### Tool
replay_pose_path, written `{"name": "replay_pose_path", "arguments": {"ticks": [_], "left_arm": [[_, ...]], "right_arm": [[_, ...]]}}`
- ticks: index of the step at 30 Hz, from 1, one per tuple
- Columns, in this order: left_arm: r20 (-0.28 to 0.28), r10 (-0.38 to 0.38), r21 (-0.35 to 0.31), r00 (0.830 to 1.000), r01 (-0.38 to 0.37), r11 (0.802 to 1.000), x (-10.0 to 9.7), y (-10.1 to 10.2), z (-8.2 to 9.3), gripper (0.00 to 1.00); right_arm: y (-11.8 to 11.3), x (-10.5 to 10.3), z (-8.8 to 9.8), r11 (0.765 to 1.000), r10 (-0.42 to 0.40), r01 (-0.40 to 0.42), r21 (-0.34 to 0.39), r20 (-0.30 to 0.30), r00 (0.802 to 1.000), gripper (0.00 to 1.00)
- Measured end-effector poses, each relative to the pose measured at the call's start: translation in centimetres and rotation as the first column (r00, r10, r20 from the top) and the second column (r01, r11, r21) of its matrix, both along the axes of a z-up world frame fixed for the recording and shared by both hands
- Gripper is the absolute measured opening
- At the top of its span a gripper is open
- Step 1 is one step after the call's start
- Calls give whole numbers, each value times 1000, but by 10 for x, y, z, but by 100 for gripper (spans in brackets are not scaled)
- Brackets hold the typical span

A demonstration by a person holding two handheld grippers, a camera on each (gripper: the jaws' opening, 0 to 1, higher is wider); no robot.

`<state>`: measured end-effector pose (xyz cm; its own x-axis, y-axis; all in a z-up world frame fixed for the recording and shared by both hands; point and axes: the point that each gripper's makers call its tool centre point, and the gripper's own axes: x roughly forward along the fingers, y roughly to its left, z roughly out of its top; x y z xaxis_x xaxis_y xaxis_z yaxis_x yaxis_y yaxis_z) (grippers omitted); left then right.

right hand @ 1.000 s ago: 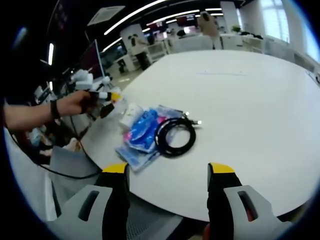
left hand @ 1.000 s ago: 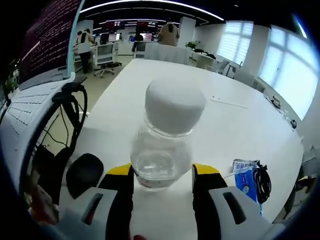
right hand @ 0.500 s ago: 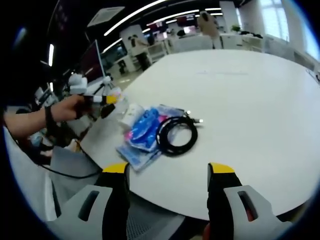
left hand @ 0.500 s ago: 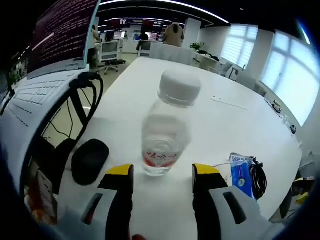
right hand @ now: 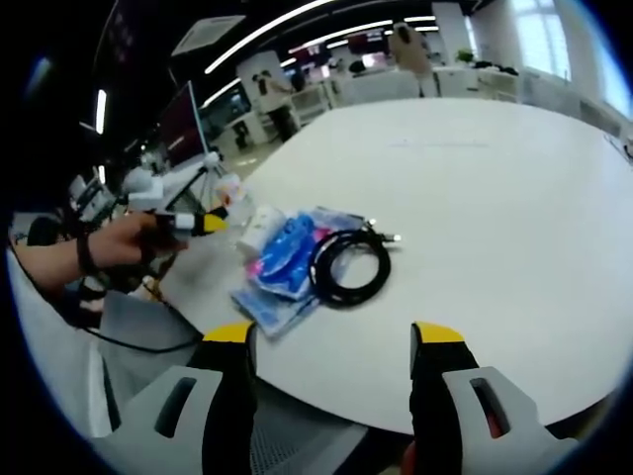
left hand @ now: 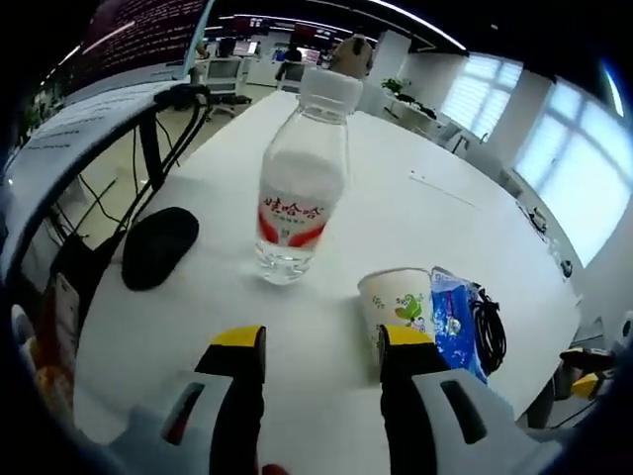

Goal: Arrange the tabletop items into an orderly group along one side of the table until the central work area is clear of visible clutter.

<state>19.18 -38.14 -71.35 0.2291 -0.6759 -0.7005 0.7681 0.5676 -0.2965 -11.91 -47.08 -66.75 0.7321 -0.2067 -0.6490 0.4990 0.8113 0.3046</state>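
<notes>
In the left gripper view, the left gripper (left hand: 321,346) is seen at the bottom centre with its jaws spread apart and nothing held between them. Above the jaws, a clear water bottle (left hand: 297,188) with a white cap and red label is found standing upright on the white table (left hand: 396,198). A black mouse (left hand: 156,245) is placed to the bottle's left. A paper cup (left hand: 394,302) is seen at centre right, just above the right jaw, touching a blue packet (left hand: 453,315), beside which a black cable (left hand: 490,332) is coiled.

In the right gripper view, the right gripper (right hand: 331,341) is shown at the bottom, released and empty. The blue packet (right hand: 282,252) and coiled cable (right hand: 348,265) are located at centre left, near the table edge. The left gripper (right hand: 203,223) is held by a hand (right hand: 134,242) at the left.
</notes>
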Motion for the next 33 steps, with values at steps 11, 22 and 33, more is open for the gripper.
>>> {"name": "replay_pose_path", "arguments": {"ticks": [11, 22, 33], "left_arm": [[-131, 12, -67, 991, -21, 998, -27, -10, -2, 46], [-197, -20, -98, 980, 1, 995, -43, -30, -2, 49], [-212, -74, -76, 974, 59, 995, -55, -44, -9, 53]], "right_arm": [[2, -1, -1, 1000, -4, 4, 3, 3, 1000, 61], [3, -2, -2, 1000, -8, 8, 8, 2, 1000, 61], [3, -2, -2, 1000, -9, 9, 9, 3, 1000, 61]]}}
